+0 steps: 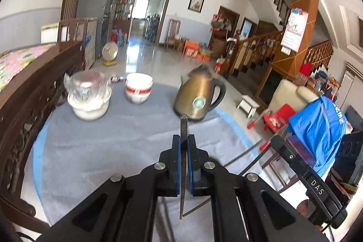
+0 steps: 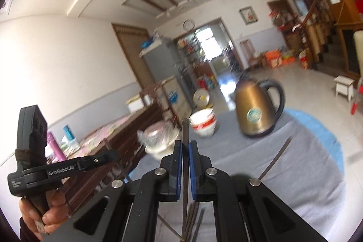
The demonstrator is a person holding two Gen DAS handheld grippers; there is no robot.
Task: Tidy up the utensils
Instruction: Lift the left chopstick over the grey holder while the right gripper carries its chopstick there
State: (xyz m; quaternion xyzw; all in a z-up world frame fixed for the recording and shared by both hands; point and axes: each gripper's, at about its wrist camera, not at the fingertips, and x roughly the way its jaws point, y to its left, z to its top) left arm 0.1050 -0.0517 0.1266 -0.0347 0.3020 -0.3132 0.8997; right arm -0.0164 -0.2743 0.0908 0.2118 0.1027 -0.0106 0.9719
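Left gripper (image 1: pixel 184 140) fingers clamping chopstick (image 1: pixel 183 126), right gripper (image 2: pixel 185 145) likewise chopstick (image 2: pixel 185 130)

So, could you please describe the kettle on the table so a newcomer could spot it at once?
Start at the round table under the grey cloth. At its far side stand a wrapped glass dish, stacked white bowls and the kettle. The kettle is the rightmost: the only bronze metal piece, with a black handle and a round teal sticker.
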